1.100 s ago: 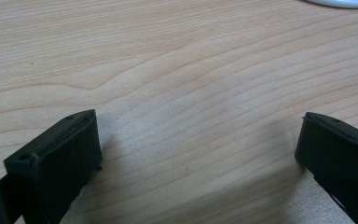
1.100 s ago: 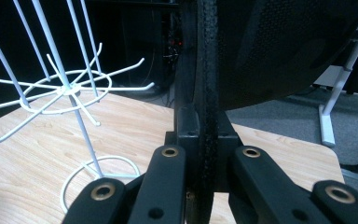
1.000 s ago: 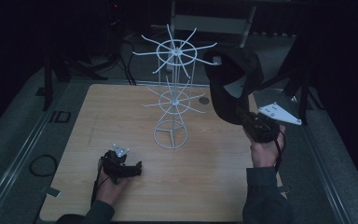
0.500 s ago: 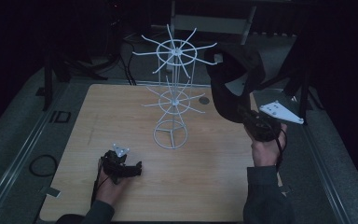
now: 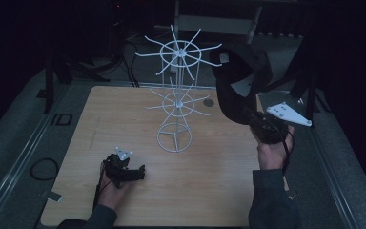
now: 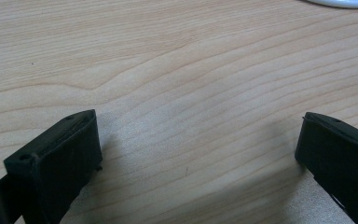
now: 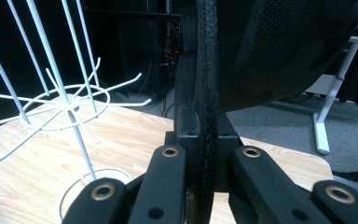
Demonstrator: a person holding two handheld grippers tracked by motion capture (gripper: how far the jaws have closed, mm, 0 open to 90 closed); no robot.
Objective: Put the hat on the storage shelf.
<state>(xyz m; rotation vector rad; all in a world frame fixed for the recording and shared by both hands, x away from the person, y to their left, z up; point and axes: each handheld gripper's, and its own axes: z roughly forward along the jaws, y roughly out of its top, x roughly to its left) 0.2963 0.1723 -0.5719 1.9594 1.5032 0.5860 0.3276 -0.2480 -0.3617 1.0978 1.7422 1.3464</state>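
Overhead, right gripper point(image 5: 240, 112) jaws clamp black cap point(image 5: 240, 78) beside white rack point(image 5: 178, 95); left gripper point(image 6: 198, 154) jaws wide, empty.

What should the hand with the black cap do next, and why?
Probably move the black cap a bit toward the nearest arm of the white wire rack to hang it. The right gripper is shut on the cap's brim, holding it up beside the rack's top ring, not yet on any arm.

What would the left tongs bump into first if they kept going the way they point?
Probably the wooden table: the open left tongs point down at bare wood. The white rack's base lies farther ahead, off to one side.
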